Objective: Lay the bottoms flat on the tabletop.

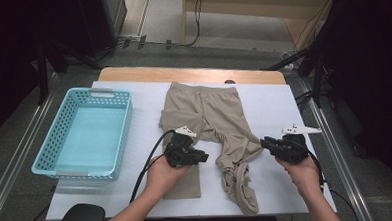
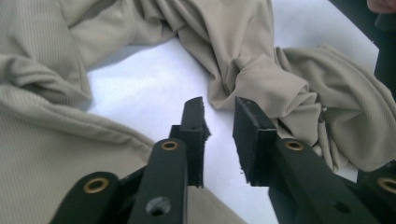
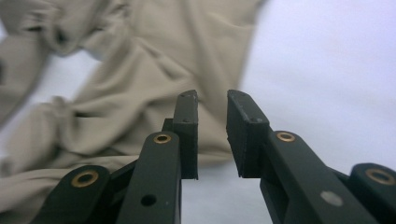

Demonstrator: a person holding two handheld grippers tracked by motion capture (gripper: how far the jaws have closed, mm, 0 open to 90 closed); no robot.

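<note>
Trousers (image 1: 204,115), beige, are laid out on the white table cover (image 1: 268,102), waistband at the far side, one leg bunched and twisted toward the near edge. Left gripper (image 1: 202,156) is held just off the crotch area, jaws parted by a narrow gap with nothing pinched between them, as seen in the left gripper view (image 2: 219,112). Right gripper (image 1: 264,143) is kept beside the twisted leg, jaws likewise slightly apart and empty (image 3: 212,105). A turquoise basket (image 1: 45,147) is parked at the left.
</note>
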